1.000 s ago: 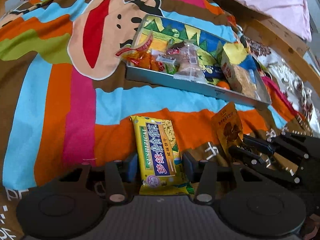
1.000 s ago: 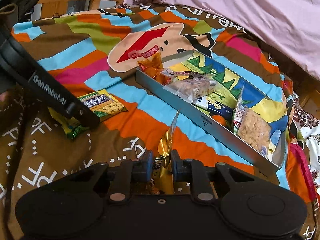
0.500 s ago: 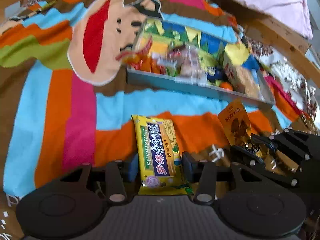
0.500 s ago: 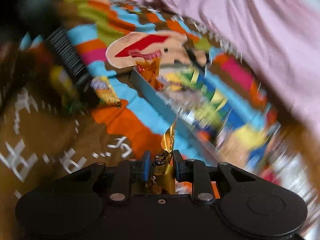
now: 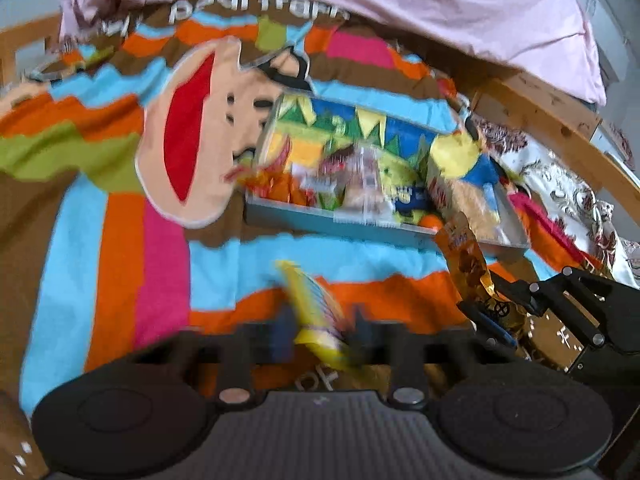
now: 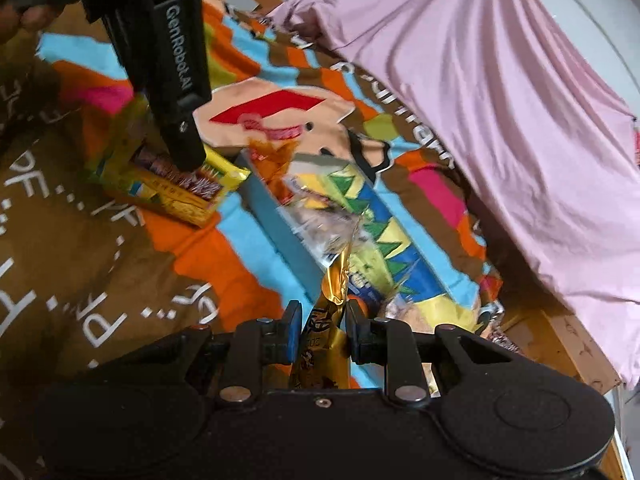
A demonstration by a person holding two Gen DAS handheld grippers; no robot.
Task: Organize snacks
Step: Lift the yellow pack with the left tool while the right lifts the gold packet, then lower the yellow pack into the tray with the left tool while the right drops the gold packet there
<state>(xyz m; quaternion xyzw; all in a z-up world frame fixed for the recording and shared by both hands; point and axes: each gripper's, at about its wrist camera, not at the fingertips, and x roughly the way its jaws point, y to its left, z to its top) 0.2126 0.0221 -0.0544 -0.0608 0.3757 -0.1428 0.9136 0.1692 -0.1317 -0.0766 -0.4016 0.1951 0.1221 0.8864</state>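
The yellow biscuit packet (image 5: 316, 320) is pinched between the closed jaws of the left gripper (image 5: 318, 334) and is tilted up off the striped cartoon blanket (image 5: 120, 248). The gold snack pouch (image 6: 326, 332) is clamped upright by the closed right gripper (image 6: 320, 334), just before the grey tray (image 6: 276, 224), in which several wrapped snacks are seen.
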